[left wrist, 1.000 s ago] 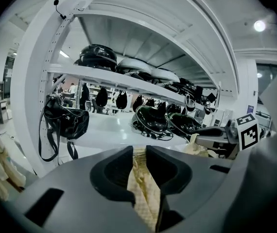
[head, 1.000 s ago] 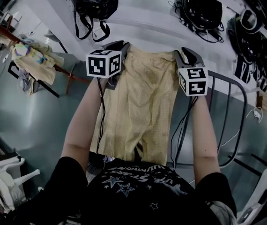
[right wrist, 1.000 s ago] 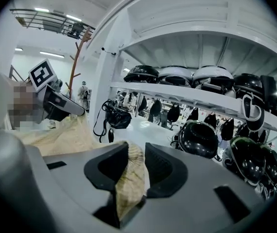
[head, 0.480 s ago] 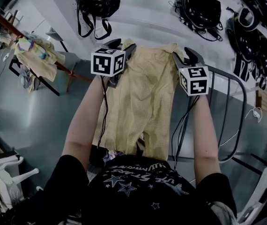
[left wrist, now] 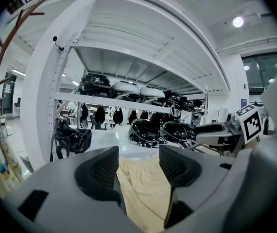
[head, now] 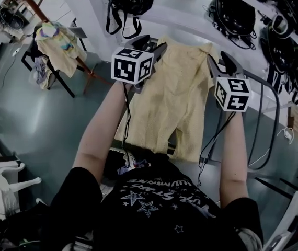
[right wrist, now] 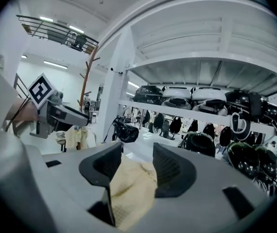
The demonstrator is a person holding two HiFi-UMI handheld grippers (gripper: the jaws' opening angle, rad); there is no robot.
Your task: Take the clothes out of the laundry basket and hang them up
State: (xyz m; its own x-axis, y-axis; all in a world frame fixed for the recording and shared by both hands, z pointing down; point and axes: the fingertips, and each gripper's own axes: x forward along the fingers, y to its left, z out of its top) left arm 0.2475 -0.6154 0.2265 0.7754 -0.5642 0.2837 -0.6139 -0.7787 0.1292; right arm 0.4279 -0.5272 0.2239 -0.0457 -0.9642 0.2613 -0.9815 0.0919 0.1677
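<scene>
1. The left gripper (left wrist: 138, 164) and right gripper (right wrist: 137, 165) have just been opening; both now gape wide, with cloth lying loose between the jaws
2. The yellow shorts (head: 178, 103) hang spread between them, near the grey rail (head: 268, 114)
3. This looks like a release, but what bears the shorts is unclear, so I judge the hanging unconfirmed

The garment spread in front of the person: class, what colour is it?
The garment is plain pale yellow; best in the head view.

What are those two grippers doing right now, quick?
Left gripper: open, jaws have just been opening, yellow garment between them.
Right gripper: open, just been opening, same garment between its jaws.
</scene>
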